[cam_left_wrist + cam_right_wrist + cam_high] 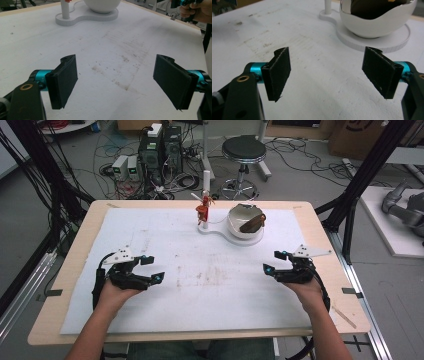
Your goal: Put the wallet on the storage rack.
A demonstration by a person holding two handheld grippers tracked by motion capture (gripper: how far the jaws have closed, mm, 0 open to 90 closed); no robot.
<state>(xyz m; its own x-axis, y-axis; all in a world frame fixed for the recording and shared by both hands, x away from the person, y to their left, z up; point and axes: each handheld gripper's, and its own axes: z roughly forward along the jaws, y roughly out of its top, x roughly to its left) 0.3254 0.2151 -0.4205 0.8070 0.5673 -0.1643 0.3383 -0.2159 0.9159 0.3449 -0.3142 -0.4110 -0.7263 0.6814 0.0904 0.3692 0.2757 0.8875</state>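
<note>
A white bowl (241,219) stands on a white flat base (220,232) at the far middle of the table, with a brown thing (253,223) lying in it. A thin white post (205,185) rises from the base's left end and carries a small red and orange piece (202,210). My left gripper (153,268) rests low over the white mat at the near left, open and empty. My right gripper (273,261) is at the near right, also open and empty. In the left gripper view the left gripper (117,82) has bare mat between its pads. In the right gripper view the right gripper (328,72) faces the bowl (377,23).
A stained white mat (200,290) covers most of the wooden table (75,251). Beyond the far edge stand a black stool (243,151), computer boxes (160,147) and loose cables on the floor. Black frame posts (367,170) flank the table. The person's right hand (197,10) appears in the left gripper view.
</note>
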